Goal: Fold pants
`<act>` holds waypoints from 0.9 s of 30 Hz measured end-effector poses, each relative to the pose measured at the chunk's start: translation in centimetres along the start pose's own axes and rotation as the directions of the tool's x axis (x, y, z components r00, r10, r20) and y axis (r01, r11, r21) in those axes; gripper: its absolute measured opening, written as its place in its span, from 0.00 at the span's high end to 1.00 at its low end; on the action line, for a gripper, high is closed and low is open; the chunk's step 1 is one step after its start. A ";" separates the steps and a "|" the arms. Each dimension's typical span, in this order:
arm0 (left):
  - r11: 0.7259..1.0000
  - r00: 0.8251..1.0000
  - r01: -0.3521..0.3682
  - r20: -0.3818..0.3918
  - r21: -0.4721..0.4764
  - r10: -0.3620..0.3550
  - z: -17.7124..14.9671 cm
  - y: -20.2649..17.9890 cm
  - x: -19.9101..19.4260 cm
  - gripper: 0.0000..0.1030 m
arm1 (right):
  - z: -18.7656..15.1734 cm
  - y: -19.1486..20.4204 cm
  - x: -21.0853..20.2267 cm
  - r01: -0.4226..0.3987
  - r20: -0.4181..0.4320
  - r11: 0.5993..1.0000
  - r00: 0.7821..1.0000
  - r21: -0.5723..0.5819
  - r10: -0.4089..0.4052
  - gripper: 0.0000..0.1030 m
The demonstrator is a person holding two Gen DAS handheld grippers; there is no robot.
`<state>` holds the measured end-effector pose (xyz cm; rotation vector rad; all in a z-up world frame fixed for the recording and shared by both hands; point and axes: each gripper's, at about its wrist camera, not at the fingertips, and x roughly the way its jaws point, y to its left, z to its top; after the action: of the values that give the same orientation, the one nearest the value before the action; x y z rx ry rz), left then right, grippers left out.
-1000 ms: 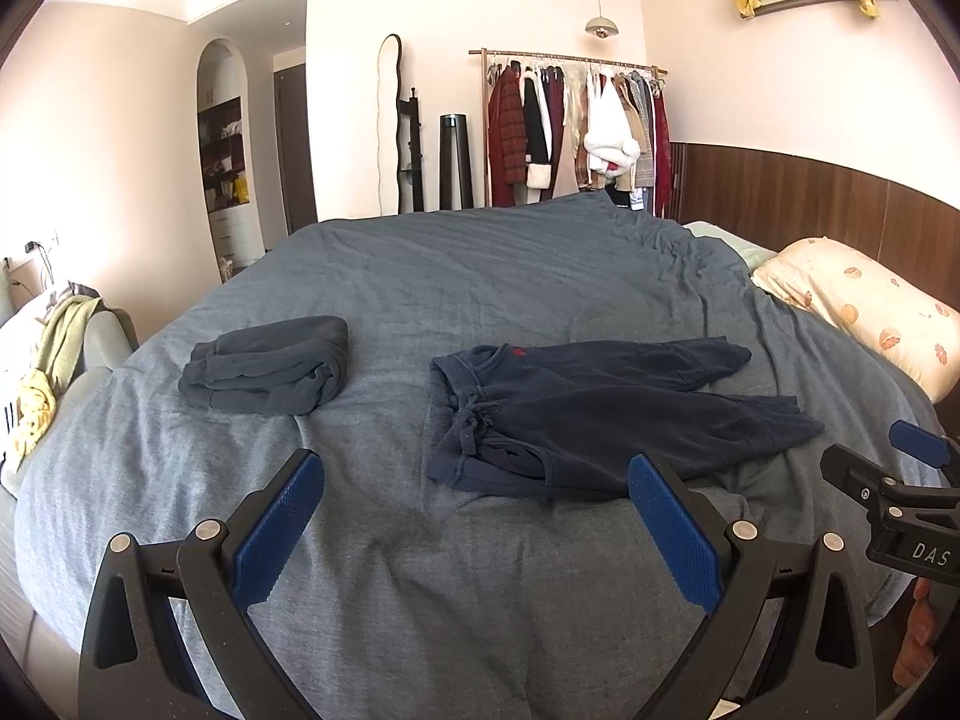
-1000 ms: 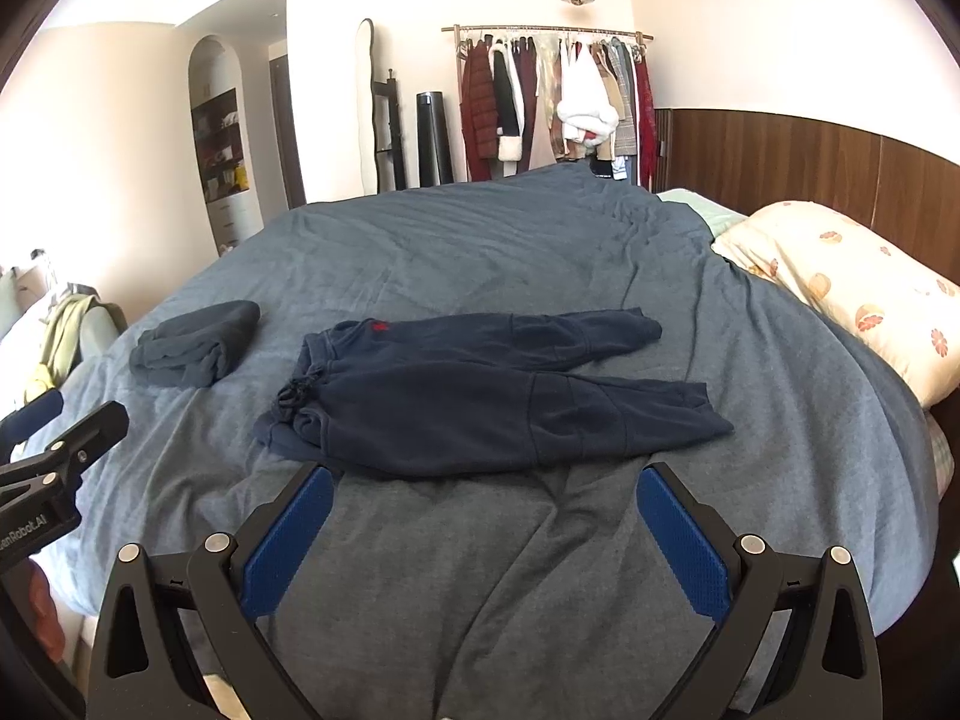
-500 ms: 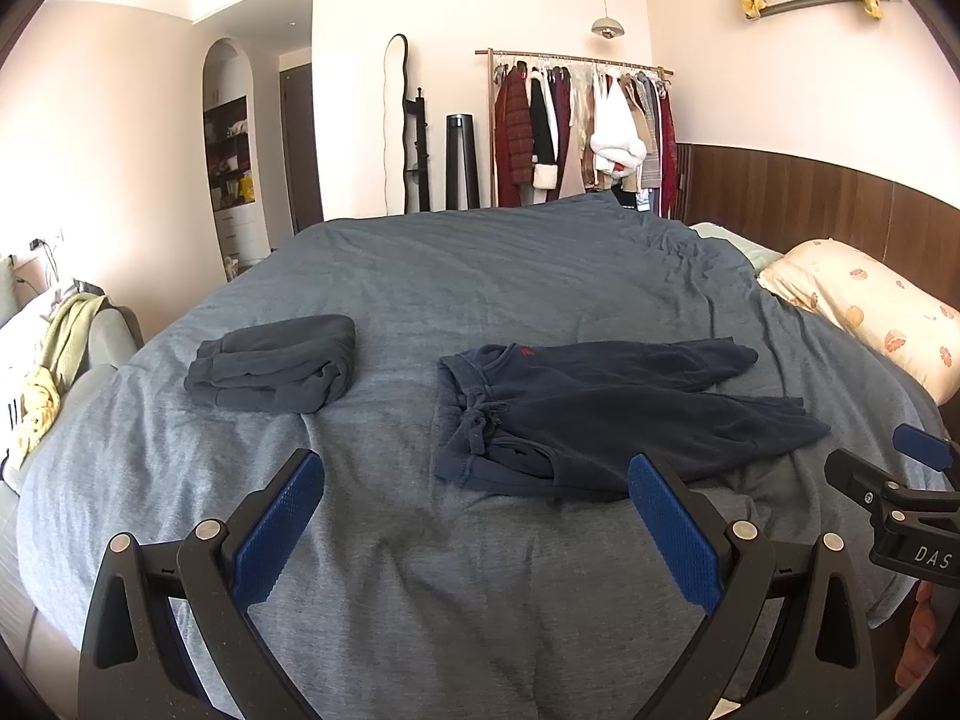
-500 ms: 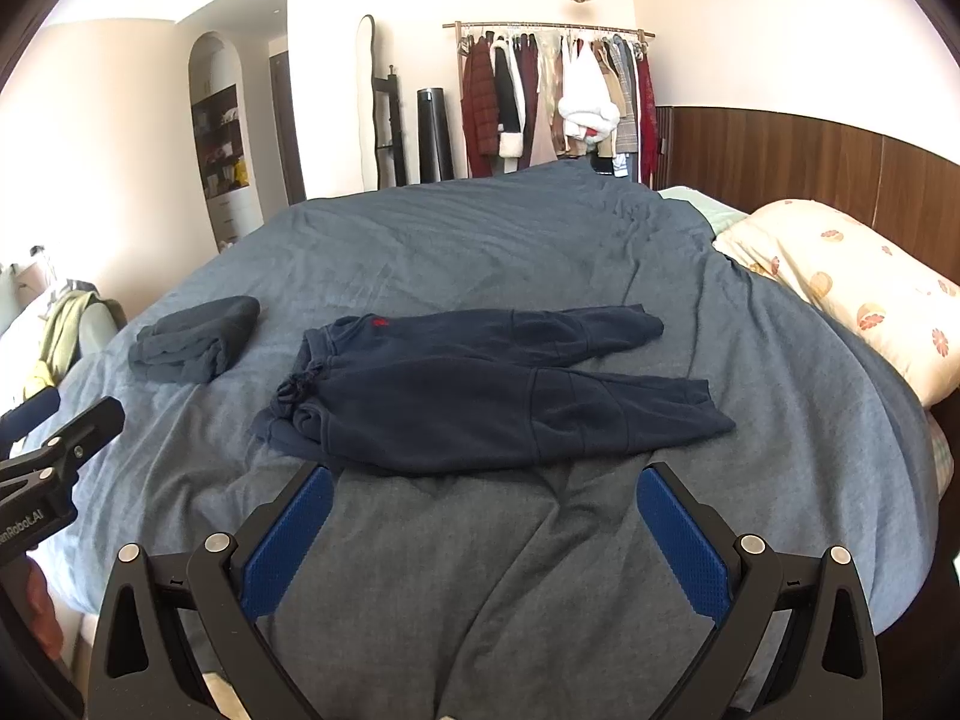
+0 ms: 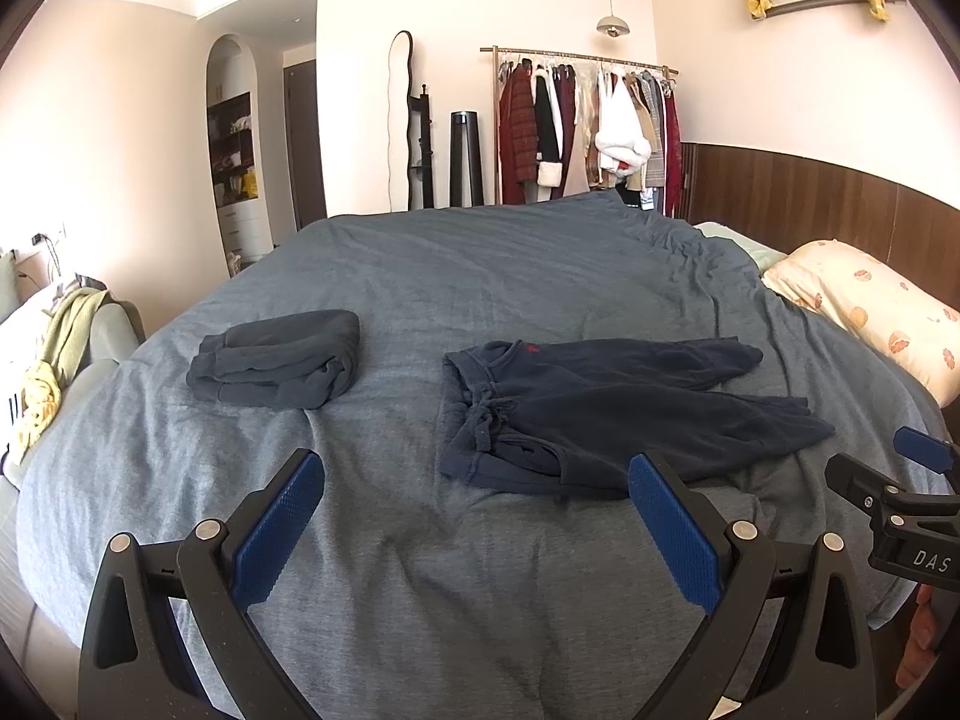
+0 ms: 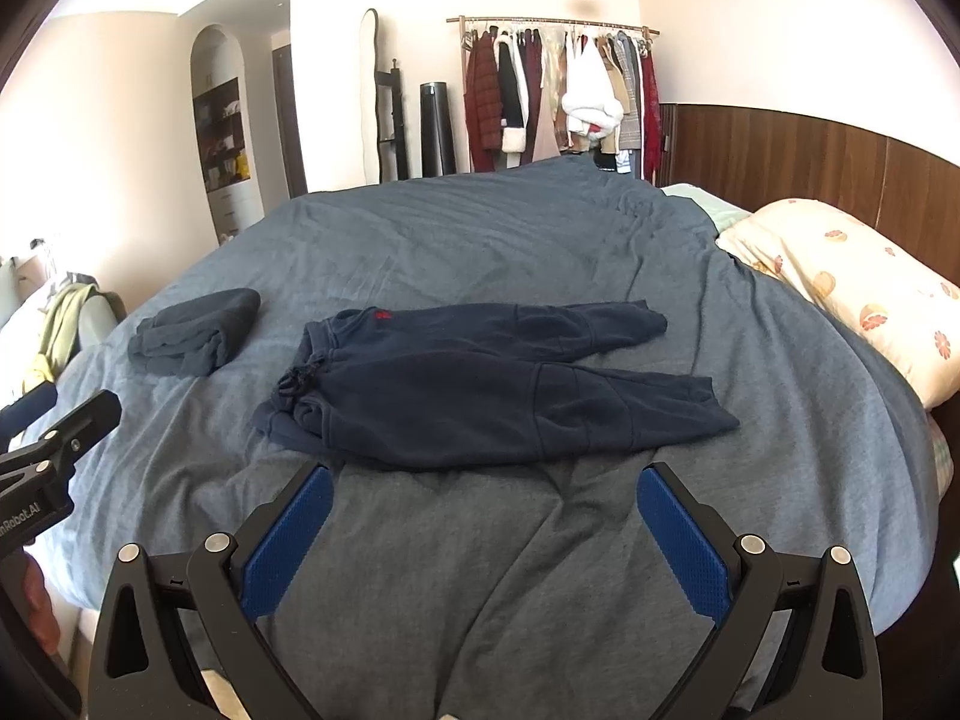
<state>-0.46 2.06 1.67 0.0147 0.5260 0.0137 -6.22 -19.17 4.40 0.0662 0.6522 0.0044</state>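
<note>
Tongs (image 5: 474,516) (image 6: 480,525) agape above pants (image 6: 480,384)

Left gripper (image 5: 474,516) and right gripper (image 6: 480,525) both spread wide, holding nothing

Navy pants (image 6: 480,390) lie unfolded on the grey duvet (image 6: 480,570).

"DAS" on right tool (image 5: 915,561); "nRobot.AI" on left tool (image 6: 18,519).
</note>
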 end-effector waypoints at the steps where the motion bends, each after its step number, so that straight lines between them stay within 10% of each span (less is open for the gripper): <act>1: 1.000 1.000 -0.001 -0.003 -0.001 0.001 0.0 0.1 0.1 0.00 | -0.1 0.0 0.1 0.000 -0.002 1.000 1.000 -0.002 0.000 0.00; 27: 0.999 0.981 -0.027 -0.192 -0.018 0.023 -1.8 2.3 10.9 0.00 | -0.7 2.4 10.0 -0.029 -0.151 0.999 0.988 0.037 0.034 0.00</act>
<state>7.99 4.61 -5.31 -0.0001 0.7185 0.0452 1.32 -16.49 -2.07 0.1103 0.8034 0.0291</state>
